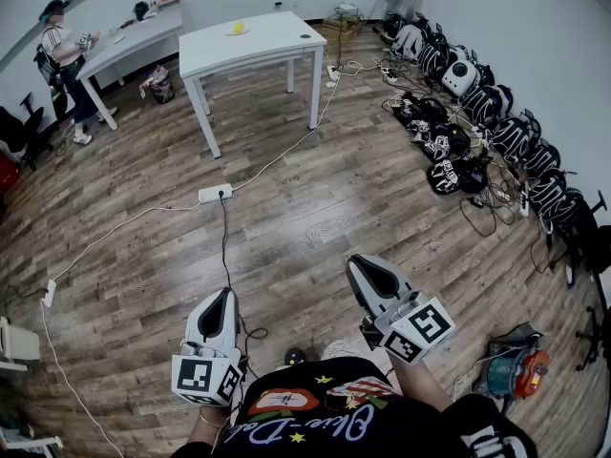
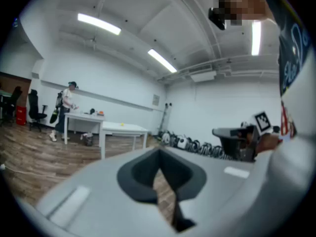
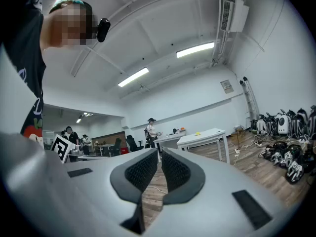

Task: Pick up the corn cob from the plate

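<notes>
The corn cob (image 1: 237, 28) is a small yellow shape on a plate on the white table (image 1: 272, 48) far across the room. It also shows as a yellow speck in the left gripper view (image 2: 122, 125) and the right gripper view (image 3: 197, 133). Both grippers are held close to the person's body, far from the table. My left gripper (image 1: 226, 295) (image 2: 158, 155) is shut with nothing in it. My right gripper (image 1: 358, 261) (image 3: 160, 155) is shut too, its ribbed pads together and empty.
A power strip (image 1: 215, 194) and cables lie on the wood floor between me and the table. Several black-and-white packs (image 1: 477, 122) line the right wall. A person (image 1: 59, 60) stands at a second table (image 1: 129, 41) at the back left. A red and teal tool (image 1: 516, 372) lies at the lower right.
</notes>
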The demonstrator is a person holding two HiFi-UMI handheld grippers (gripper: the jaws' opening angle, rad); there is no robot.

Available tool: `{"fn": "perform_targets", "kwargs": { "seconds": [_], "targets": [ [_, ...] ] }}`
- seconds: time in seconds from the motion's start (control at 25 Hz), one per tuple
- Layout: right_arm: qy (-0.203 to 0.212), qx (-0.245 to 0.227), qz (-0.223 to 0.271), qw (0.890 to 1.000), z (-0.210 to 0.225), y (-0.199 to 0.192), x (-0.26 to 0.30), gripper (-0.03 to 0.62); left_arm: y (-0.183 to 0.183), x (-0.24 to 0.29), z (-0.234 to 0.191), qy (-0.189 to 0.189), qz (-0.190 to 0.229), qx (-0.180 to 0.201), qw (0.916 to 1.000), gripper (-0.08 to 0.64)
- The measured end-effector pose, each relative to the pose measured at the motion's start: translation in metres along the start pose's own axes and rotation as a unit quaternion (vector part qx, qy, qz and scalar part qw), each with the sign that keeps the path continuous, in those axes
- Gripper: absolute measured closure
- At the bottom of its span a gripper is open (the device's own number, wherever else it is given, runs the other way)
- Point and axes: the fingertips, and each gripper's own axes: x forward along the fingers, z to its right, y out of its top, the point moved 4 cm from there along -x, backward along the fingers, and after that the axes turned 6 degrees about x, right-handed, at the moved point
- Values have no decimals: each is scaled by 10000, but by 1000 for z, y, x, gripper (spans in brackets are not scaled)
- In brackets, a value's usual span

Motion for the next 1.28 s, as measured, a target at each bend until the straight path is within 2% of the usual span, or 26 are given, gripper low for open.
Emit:
{"fn": "perform_targets", "kwargs": {
  "seconds": [0.28,0.44,0.6,0.76,0.92,1.0,1.2,1.28],
  "targets": [
    [68,-201,16,9998,29,15,52,577,6,59,-30,45,41,-61,10000,561],
    [-116,-275,-16,9996,73,20,81,577,0,101,-40,16,-144,-91,9999,561],
    [-161,-215,-197,9994,129,35,137,577,19,165,-63,165,-149,38,9997,561],
    [234,-381,-87,9990,182,74,191,577,50,248,-81,326,89,57,9994,561],
    [724,-586,218,9954,228,110,232,577,77,322,-83,271,366,186,9988,561],
    [761,-553,257,9952,254,115,252,577,79,349,-91,361,435,142,9983,561],
    [793,-262,63,9965,304,113,302,577,79,396,-133,879,143,346,9954,561],
    [779,-185,-85,9967,325,109,329,577,79,421,-154,1018,131,258,9944,561]
  ]
}}
